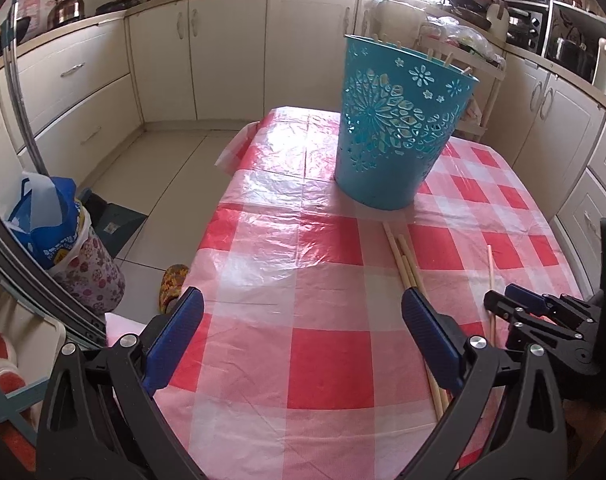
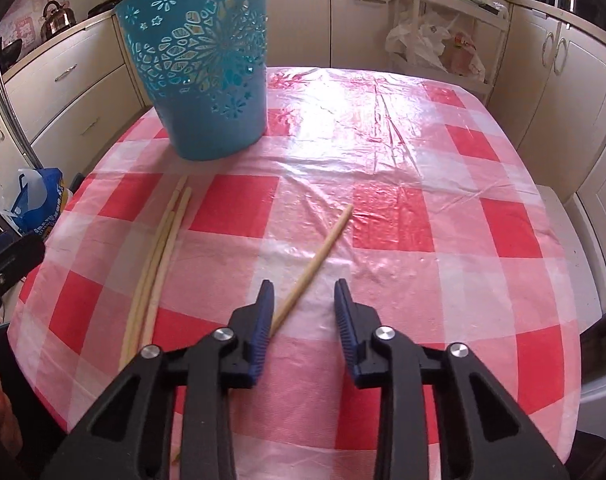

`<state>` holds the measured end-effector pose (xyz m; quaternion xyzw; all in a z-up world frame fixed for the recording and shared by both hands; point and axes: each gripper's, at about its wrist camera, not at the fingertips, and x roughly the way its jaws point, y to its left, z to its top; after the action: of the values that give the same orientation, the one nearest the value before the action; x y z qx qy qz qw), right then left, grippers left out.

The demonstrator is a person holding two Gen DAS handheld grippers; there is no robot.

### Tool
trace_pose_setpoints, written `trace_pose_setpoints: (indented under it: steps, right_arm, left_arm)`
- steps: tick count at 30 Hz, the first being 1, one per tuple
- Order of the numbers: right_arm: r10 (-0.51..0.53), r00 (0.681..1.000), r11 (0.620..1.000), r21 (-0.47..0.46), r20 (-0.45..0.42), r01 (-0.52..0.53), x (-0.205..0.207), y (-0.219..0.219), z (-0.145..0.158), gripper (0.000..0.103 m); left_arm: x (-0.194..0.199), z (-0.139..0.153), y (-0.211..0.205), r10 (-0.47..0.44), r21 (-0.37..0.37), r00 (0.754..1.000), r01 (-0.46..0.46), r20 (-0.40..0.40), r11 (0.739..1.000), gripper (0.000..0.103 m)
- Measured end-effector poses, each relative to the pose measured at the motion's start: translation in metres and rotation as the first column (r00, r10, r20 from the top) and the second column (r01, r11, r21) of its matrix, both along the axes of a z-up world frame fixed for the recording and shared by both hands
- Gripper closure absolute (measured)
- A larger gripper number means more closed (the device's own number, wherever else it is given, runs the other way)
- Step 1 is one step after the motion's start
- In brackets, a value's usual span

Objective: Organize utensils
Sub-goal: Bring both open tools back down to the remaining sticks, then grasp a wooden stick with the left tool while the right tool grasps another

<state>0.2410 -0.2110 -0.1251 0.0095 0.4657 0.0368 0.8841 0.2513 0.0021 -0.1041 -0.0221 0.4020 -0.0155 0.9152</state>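
A teal cut-out basket (image 1: 399,128) (image 2: 207,68) stands upright at the far side of the red-checked table (image 1: 327,360) (image 2: 423,216), with stick tips poking above its rim. A bundle of pale chopsticks (image 1: 403,256) (image 2: 159,256) lies in front of it. My left gripper (image 1: 303,300) is open wide above the cloth, its right finger over the bundle's near part. A single chopstick (image 1: 490,276) (image 2: 323,246) lies aslant; its near end runs against the inner side of my right gripper's (image 2: 303,286) (image 1: 507,300) left finger. The right jaws stand narrowly apart, and the other pad is clear of the stick.
The table's left edge drops to a tiled floor (image 1: 151,168) with a floral bin holding a blue bag (image 1: 59,236) and a slipper (image 1: 173,280). Cream cabinets (image 1: 231,60) line the walls. A shelf rack with plastic bags (image 2: 435,44) stands behind the table.
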Motion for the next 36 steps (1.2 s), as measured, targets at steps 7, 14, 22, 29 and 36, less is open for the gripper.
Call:
trace_pose_setpoints:
  steps: [7, 14, 22, 29, 36]
  right_arm:
    - [0.018, 0.998, 0.996, 0.081, 0.066, -0.024, -0.010, -0.012, -0.004, 0.070]
    - [0.052, 0.995, 0.994, 0.094, 0.080, -0.060, -0.011, -0.006, -0.003, 0.059]
    - [0.058, 0.995, 0.992, 0.108, 0.085, -0.067, -0.013, -0.007, -0.004, 0.054]
    - [0.056, 0.995, 0.990, 0.122, 0.088, -0.066, -0.014, -0.008, -0.004, 0.053]
    - [0.054, 0.995, 0.988, 0.142, 0.089, -0.067, -0.014, -0.011, -0.003, 0.051]
  left_arm:
    - [0.018, -0.020, -0.036, -0.072, 0.044, 0.995, 0.075, -0.076, 0.996, 0.008]
    - [0.020, -0.037, -0.045, -0.080, 0.069, 0.990, 0.088, -0.120, 0.994, 0.008]
    - [0.018, -0.042, -0.049, -0.093, 0.083, 0.988, 0.104, -0.126, 0.991, 0.008]
    - [0.018, -0.041, -0.045, -0.089, 0.123, 0.987, 0.105, -0.133, 0.987, 0.008]
    - [0.017, -0.039, -0.039, -0.066, 0.087, 0.990, 0.077, -0.126, 0.993, 0.008]
